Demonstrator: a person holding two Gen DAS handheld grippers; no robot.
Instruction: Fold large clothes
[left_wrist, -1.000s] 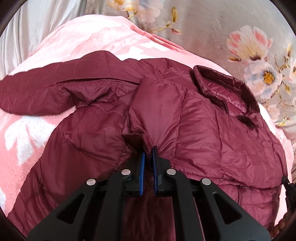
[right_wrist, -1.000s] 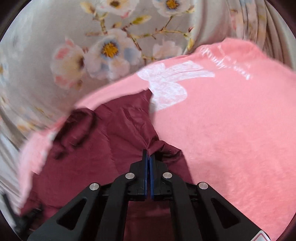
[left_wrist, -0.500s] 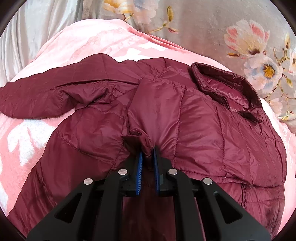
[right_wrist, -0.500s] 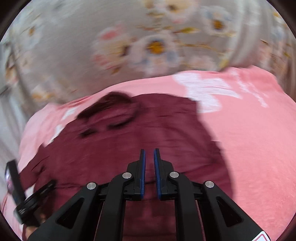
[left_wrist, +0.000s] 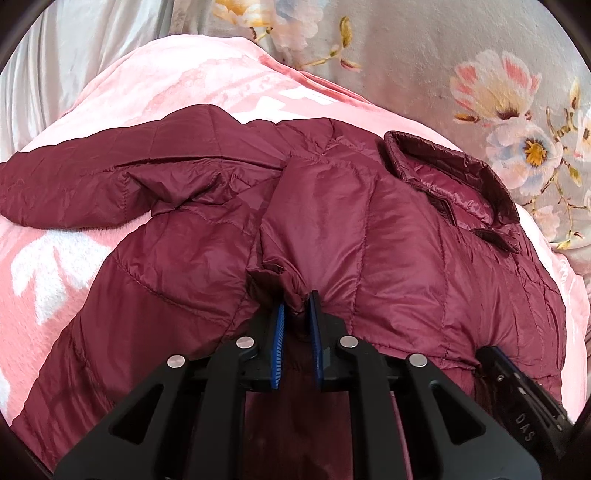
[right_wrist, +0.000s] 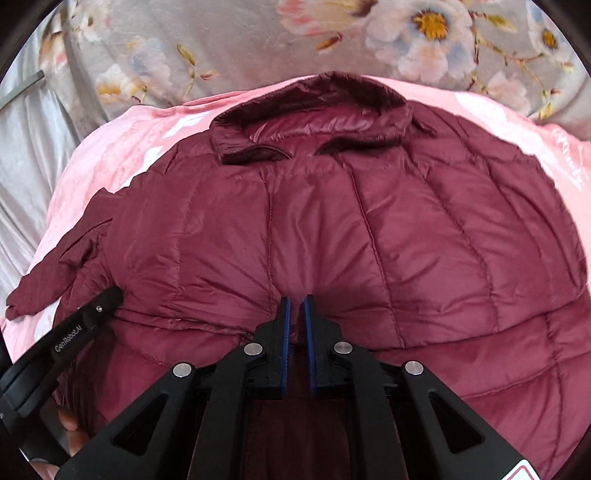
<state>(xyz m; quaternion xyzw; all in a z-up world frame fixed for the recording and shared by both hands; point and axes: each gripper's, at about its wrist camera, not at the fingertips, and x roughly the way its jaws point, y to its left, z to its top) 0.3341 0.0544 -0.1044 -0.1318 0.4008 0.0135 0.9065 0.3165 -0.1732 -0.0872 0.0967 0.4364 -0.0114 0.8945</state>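
Observation:
A maroon quilted puffer jacket (left_wrist: 406, 236) lies front up on a pink blanket, collar (left_wrist: 454, 173) toward the far side. One sleeve (left_wrist: 92, 184) stretches out to the left; the other sleeve is folded across the chest. My left gripper (left_wrist: 295, 310) is shut on that folded sleeve's cuff (left_wrist: 280, 277) over the jacket's middle. In the right wrist view the jacket (right_wrist: 369, 229) fills the frame, collar (right_wrist: 314, 118) at the top. My right gripper (right_wrist: 296, 314) rests on the jacket's front with its jaws slightly apart and holds nothing I can see.
The pink blanket (left_wrist: 166, 85) with white patterns covers the bed under the jacket. A grey floral sheet (left_wrist: 461, 55) lies beyond it. The right gripper shows at the left view's lower right (left_wrist: 517, 387), the left gripper at the right view's lower left (right_wrist: 66, 332).
My right gripper let go of the jacket's right edge, opened slightly and swung left over the jacket's front. My left gripper kept its hold on the cuff and barely moved.

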